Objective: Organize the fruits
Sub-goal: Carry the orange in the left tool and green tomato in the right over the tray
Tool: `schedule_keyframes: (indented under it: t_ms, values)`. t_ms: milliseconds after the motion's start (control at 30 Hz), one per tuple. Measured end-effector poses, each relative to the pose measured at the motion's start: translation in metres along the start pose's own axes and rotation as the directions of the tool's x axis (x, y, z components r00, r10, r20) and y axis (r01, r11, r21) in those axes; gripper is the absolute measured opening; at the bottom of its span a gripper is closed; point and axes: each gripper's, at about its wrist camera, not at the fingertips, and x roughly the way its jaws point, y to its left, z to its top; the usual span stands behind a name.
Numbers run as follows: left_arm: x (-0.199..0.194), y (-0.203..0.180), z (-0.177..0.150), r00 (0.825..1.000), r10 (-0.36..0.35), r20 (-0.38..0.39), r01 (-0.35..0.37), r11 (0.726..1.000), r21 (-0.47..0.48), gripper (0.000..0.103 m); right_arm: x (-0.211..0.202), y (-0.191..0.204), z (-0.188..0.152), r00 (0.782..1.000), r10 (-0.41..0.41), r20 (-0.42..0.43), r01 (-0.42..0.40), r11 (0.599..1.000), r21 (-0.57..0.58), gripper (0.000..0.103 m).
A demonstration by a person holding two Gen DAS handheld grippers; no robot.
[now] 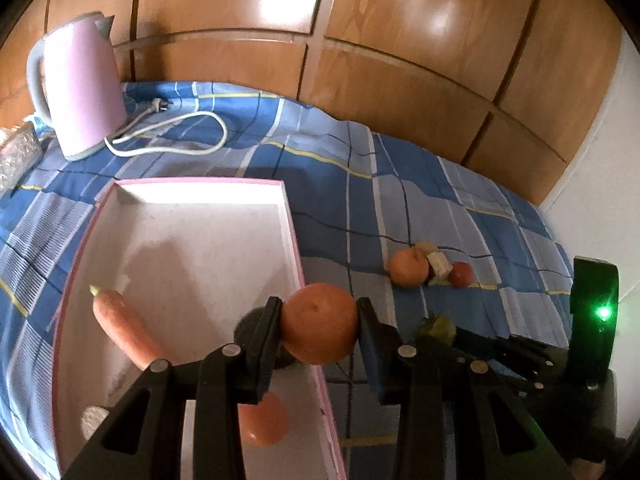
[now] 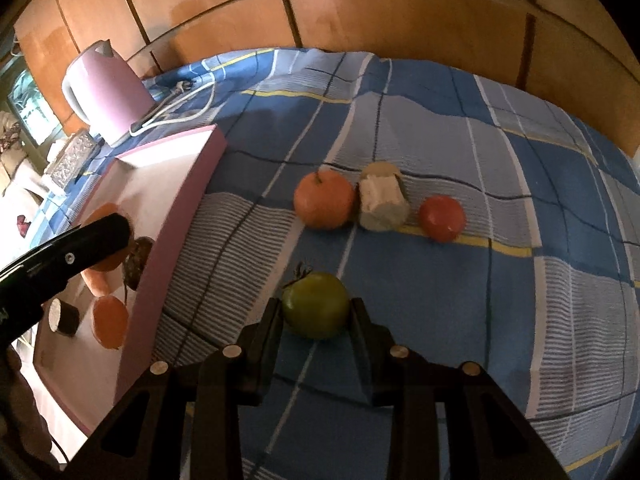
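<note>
- Left wrist view: the left claw (image 1: 319, 330) is clamped on an orange (image 1: 319, 323), its two pads pressed against the fruit's sides, held above the right-hand wall of the pink-rimmed tray (image 1: 291, 224).
- Inside the tray lie a carrot (image 1: 122, 326), a second orange-coloured fruit (image 1: 264, 420) partly hidden under the claw, a dark round item (image 1: 250, 322) behind the left finger, and a small pale-ended piece (image 1: 94, 420) near the lower left corner.
- Right wrist view: the right claw (image 2: 316, 314) grips a green tomato (image 2: 316, 310) with a dried stalk, low over the blue checked cloth (image 2: 500, 280); whether the fruit touches the cloth cannot be told.
- Beyond it on the cloth sit in a row an orange fruit (image 2: 324, 199), a pale cut chunk (image 2: 383, 202) just beside it, and a red tomato (image 2: 442, 218) a little apart.
- At the back left, a pink electric kettle (image 1: 86, 88) stands with its white cord (image 1: 172, 136) looped on the cloth, a patterned box (image 1: 18, 150) beside it.
- Wooden panelled doors (image 1: 400, 40) rise behind the cloth-covered surface.
</note>
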Motion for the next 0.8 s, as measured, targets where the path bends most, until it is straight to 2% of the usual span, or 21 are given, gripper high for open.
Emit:
schedule_keyframes:
  t_ms: [200, 333, 533, 600, 700, 800]
  values:
    - [0.003, -0.023, -0.008, 0.998, -0.054, -0.015, 0.055, 0.996, 0.072, 0.037, -0.006, -0.011, -0.005, 1.0, -0.017, 0.015, 0.016, 1.0, 0.026, 0.034]
    - [0.014, -0.047, -0.016, 0.995, -0.083, -0.061, 0.09, 0.986, 0.138, 0.037, -0.007, -0.017, -0.005, 1.0, -0.025, 0.016, 0.024, 0.999, 0.033, 0.034]
    - [0.034, -0.066, -0.027, 0.991, -0.061, -0.116, 0.079, 0.984, 0.161, 0.037, -0.012, -0.03, -0.009, 0.999, -0.038, 0.023, 0.037, 0.999, 0.039, 0.034]
    - [0.042, -0.067, -0.029, 0.99, -0.052, -0.134, 0.071, 0.987, 0.143, 0.038, -0.015, -0.037, -0.013, 0.998, -0.049, 0.029, 0.047, 0.998, 0.045, 0.034]
    - [0.052, -0.068, -0.033, 0.99, -0.032, -0.134, 0.047, 0.993, 0.11, 0.04, -0.017, -0.043, -0.015, 0.999, -0.042, 0.035, 0.04, 0.998, 0.05, 0.034]
    - [0.054, -0.071, -0.034, 0.996, -0.008, -0.092, 0.019, 0.993, 0.115, 0.04, -0.018, -0.045, -0.017, 0.998, -0.037, 0.043, 0.035, 0.998, 0.049, 0.034]
